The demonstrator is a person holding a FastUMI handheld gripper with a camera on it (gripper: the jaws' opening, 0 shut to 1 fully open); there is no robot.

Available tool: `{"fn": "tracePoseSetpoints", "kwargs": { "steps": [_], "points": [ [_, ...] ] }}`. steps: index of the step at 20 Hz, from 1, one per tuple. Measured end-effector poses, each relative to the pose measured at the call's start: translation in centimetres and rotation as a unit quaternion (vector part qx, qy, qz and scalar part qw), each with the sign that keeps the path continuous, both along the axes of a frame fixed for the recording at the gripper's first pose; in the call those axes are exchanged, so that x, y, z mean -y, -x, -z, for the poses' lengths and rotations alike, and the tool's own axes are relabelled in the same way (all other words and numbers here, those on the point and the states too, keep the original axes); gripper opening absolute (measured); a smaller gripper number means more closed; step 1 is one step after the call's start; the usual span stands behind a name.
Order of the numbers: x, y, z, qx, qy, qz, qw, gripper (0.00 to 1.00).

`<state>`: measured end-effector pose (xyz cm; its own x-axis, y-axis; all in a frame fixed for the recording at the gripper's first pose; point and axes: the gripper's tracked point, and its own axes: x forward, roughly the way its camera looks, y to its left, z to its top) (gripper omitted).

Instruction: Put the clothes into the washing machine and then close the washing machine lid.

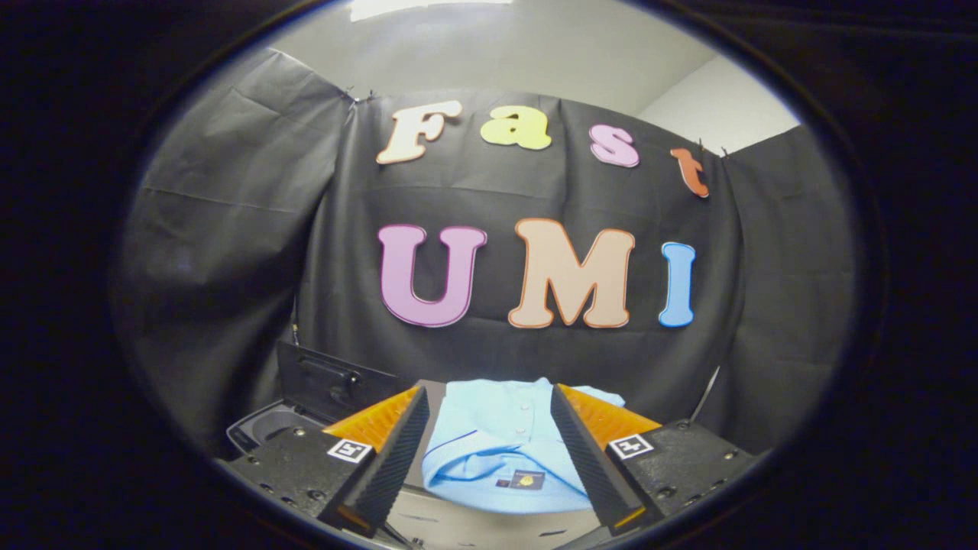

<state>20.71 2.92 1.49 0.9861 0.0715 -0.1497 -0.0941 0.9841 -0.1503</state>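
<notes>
Light blue shirt, black and orange gripper, dark washer.

The shirt is light blue with darker blue piping at the collar, pale buttons, and a small dark label with a gold mark. The gripper, spread wide to either side of the shirt, has black ribbed fingers with orange backs and black-and-white square markers. The washer and its raised lid are black. The wall is black cloth.

Raised lid behind open washer, shirt between spread gripper fingers
</notes>
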Motion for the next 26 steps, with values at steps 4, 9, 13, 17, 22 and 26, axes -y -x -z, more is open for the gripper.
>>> {"fn": "tracePoseSetpoints", "kwargs": {
  "steps": [4,9,13,17,22,26],
  "points": [
    [1.8,-4.3,3.0,-0.066,0.015,0.031,0.997,0.97],
    [2.2,-6.7,7.3,-0.137,-0.020,0.043,0.989,0.97],
    [4.0,-8.1,10.0,-0.158,-0.005,0.073,0.985,0.98],
    [5.0,-7.9,13.5,-0.198,0.010,0.082,0.977,0.98],
    [5.0,-7.9,14.0,-0.198,-0.025,0.072,0.977,0.93],
    [4.9,-8.1,13.9,-0.183,-0.021,0.076,0.980,0.83]
  ]
}}
